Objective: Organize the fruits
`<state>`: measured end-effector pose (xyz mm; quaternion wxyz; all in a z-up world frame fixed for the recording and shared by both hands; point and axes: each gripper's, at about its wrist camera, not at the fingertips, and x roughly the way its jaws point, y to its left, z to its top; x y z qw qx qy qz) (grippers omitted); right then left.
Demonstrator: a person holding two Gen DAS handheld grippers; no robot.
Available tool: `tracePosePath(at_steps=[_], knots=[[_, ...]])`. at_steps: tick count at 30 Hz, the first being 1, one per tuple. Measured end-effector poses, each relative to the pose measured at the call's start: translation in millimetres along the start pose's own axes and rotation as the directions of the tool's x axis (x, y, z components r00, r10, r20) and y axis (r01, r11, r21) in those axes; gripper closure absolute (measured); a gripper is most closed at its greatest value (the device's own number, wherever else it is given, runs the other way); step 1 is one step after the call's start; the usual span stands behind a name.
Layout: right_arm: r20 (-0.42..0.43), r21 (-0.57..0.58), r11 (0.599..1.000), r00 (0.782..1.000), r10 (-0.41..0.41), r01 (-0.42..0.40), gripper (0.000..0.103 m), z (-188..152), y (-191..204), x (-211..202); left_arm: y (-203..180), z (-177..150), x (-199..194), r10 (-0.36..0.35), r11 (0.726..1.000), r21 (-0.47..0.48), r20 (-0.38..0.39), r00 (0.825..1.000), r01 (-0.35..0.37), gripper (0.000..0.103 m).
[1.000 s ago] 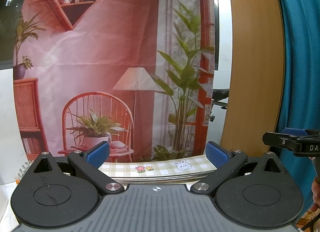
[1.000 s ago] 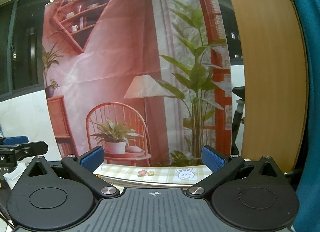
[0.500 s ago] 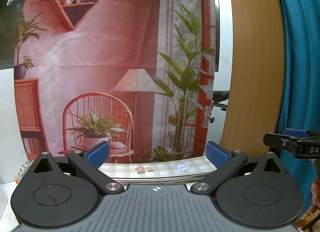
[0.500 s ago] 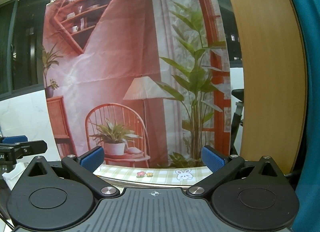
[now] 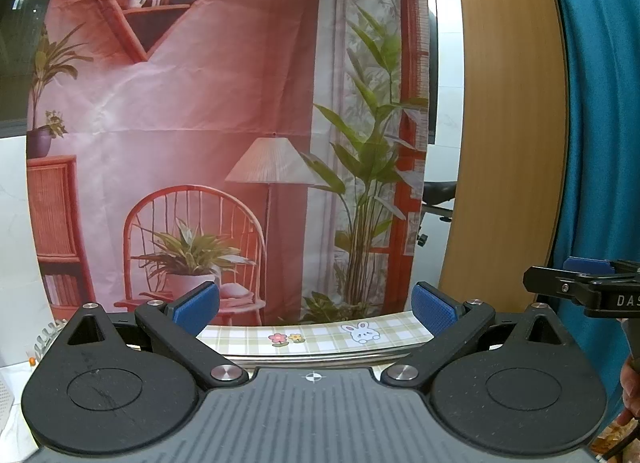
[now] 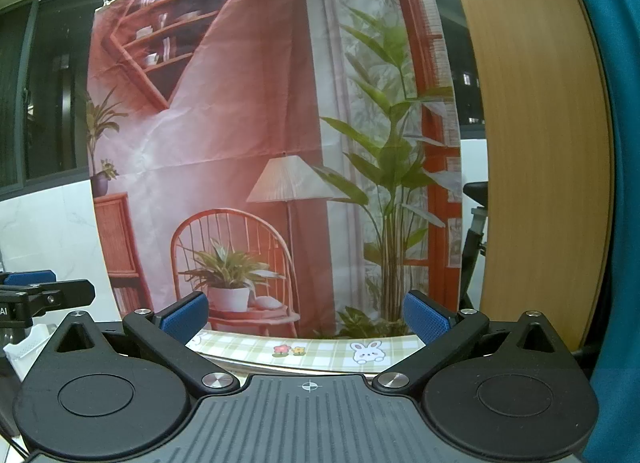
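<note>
Blue-padded and spread wide, the left tool (image 5: 316, 305) holds nothing, and the right tool (image 6: 306, 313) is parted the same way and just as empty. Both are held level and point at a printed backdrop (image 5: 224, 111), so they look raised in a ready pose above the bench (image 5: 320, 337), of which only the far strip of checked cloth shows between the fingers. No fruit appears in either view; it probably lies lower and nearer, under the tool bodies, so the sorting seems not yet begun.

The left view catches the right tool at its right edge, with part of a hand (image 5: 630, 391) below it and something orange-brown in the corner, too cropped to name. The right view instead shows the left tool at its left edge and a white slatted basket (image 6: 24, 345) beneath it.
</note>
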<state>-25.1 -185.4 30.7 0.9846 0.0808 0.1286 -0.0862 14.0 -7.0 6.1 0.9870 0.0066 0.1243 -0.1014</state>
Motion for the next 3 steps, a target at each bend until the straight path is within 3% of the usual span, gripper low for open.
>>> tracePosePath(at_steps=[3], knots=[[-0.001, 0.001, 1.000, 1.000, 0.000, 0.000, 0.000, -0.4, 0.3, 0.1, -0.6, -0.7, -0.6, -0.003, 1.000, 0.002, 0.001, 1.000, 0.003, 0.000]])
